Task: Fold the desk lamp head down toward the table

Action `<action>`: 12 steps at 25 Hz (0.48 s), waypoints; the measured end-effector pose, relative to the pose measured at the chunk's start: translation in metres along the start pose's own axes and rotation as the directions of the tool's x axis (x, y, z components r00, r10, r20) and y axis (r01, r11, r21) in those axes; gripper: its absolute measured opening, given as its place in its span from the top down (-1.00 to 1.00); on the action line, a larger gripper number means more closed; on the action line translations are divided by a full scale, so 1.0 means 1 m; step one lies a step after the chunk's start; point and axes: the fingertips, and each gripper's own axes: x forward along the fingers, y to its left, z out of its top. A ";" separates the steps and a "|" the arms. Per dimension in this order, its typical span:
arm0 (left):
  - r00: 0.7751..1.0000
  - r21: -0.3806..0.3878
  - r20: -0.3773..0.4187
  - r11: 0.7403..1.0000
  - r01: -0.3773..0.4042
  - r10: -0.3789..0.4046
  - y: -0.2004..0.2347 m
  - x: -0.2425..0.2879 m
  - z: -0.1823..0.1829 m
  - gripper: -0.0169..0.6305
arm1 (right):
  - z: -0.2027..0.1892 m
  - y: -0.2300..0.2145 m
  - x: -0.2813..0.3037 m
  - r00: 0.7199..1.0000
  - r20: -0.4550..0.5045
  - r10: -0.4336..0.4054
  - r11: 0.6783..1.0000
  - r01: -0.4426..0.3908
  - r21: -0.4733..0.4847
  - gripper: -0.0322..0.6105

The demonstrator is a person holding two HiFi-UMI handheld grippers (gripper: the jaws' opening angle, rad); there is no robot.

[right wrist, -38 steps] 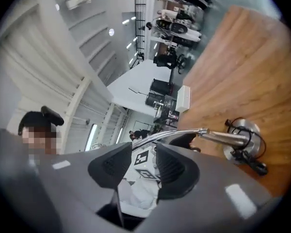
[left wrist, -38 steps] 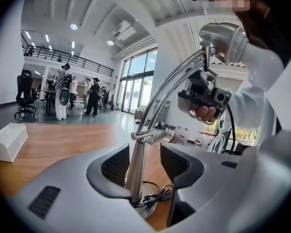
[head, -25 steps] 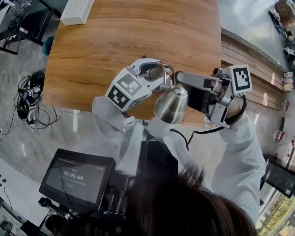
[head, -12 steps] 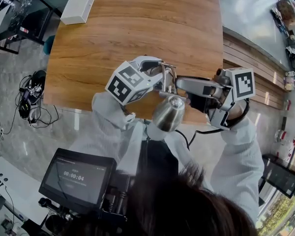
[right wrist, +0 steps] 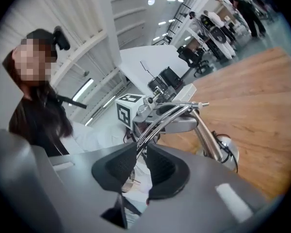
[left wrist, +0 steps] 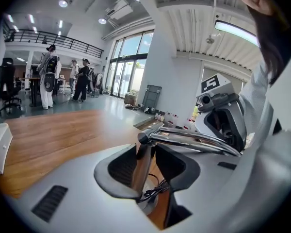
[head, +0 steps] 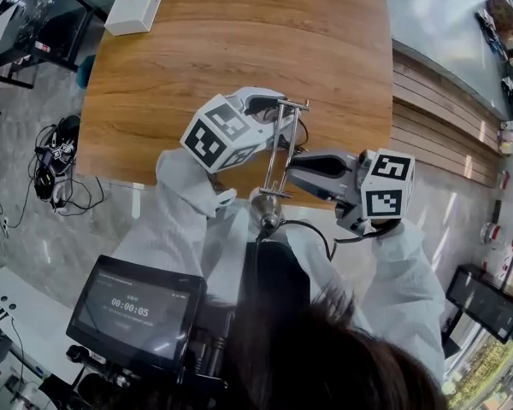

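Observation:
The chrome desk lamp stands at the wooden table's [head: 239, 41] near edge. My left gripper [head: 282, 114] has the upright post [left wrist: 142, 165] between its pads and grips it just under the top joint, though its jaws are opening slightly. The twin-rod arm [head: 276, 152] slopes down toward me, and the shade [head: 268, 218] hangs low past the table edge. My right gripper [head: 292, 166] comes in from the right. Its jaws are closing, with the pads on the rods [right wrist: 153, 125]. The round base [right wrist: 229, 148] and its cable show behind the post.
A white box [head: 137, 2] lies at the table's far left corner. A screen with a timer [head: 137, 306] sits below left of me, and cables [head: 56, 169] lie on the floor to the left. People stand far off in the hall [left wrist: 48, 76].
The lamp arm and shade have swung down and toward me. My right gripper dropped, rolled over and closed on the rods. My left gripper closed on the post and stayed put.

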 end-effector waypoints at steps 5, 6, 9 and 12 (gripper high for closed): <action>0.998 0.028 0.012 0.998 0.063 -0.063 0.008 0.005 -0.010 0.57 | -0.010 -0.016 0.009 0.996 0.026 -0.087 0.965 0.091 -0.245 0.67; 0.996 0.041 0.013 0.996 0.083 -0.084 0.008 0.004 -0.009 0.57 | -0.012 -0.017 0.010 0.995 0.028 -0.099 0.956 0.103 -0.275 0.67; 0.989 0.076 0.013 0.987 0.143 -0.144 0.005 0.002 -0.006 0.57 | -0.015 -0.019 0.012 0.993 0.052 -0.107 0.939 0.119 -0.323 0.67; 0.982 0.097 0.019 0.978 0.185 -0.188 0.003 0.001 -0.004 0.57 | -0.019 -0.021 0.015 0.989 0.054 -0.139 0.906 0.149 -0.397 0.66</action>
